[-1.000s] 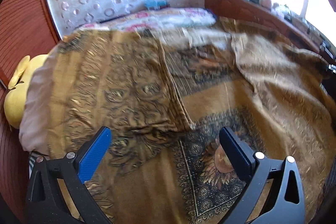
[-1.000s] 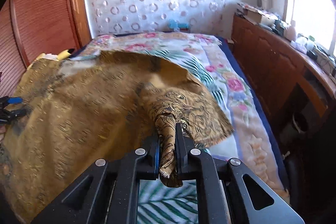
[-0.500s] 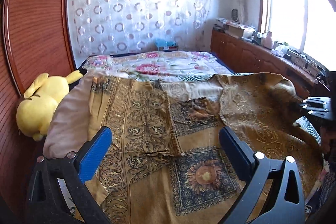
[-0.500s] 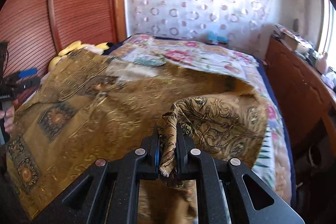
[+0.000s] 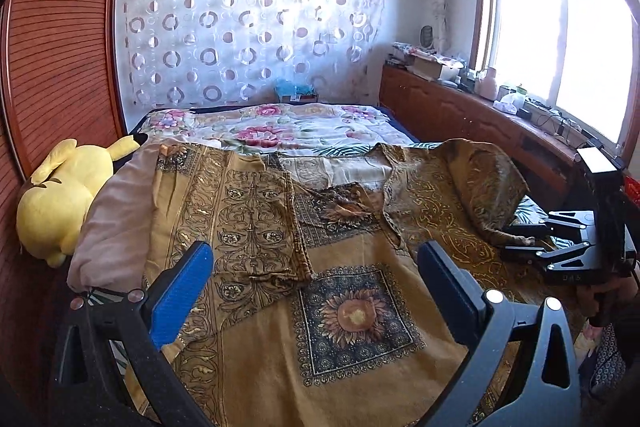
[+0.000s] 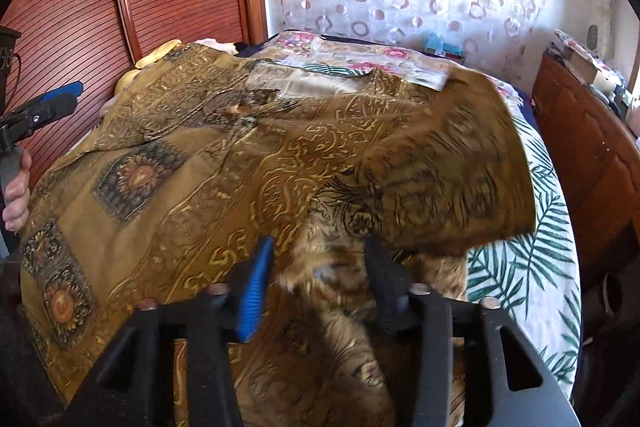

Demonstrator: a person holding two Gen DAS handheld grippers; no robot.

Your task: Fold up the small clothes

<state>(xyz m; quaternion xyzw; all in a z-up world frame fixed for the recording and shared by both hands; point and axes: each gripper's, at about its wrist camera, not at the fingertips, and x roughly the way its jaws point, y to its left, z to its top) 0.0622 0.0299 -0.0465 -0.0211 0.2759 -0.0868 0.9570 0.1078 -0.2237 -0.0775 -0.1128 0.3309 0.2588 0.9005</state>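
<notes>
Shirt, gold-patterned, spread over the bed. Right gripper: jaws have just been opening, sleeve loose between them, unpressed. Left gripper: jaws wide apart above the shirt, empty.

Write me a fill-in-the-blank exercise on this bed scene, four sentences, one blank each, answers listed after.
1. The plush toy lying at the bed's edge by the wooden wall is coloured ____.
2. The left gripper hovers over the golden shirt with its jaws ____.
3. The right gripper has just been opening, and the shirt's ____ lies loose between its jaws.
4. The bedsheet beyond the shirt is printed with pink ____.

Answers: yellow; open; sleeve; flowers
</notes>
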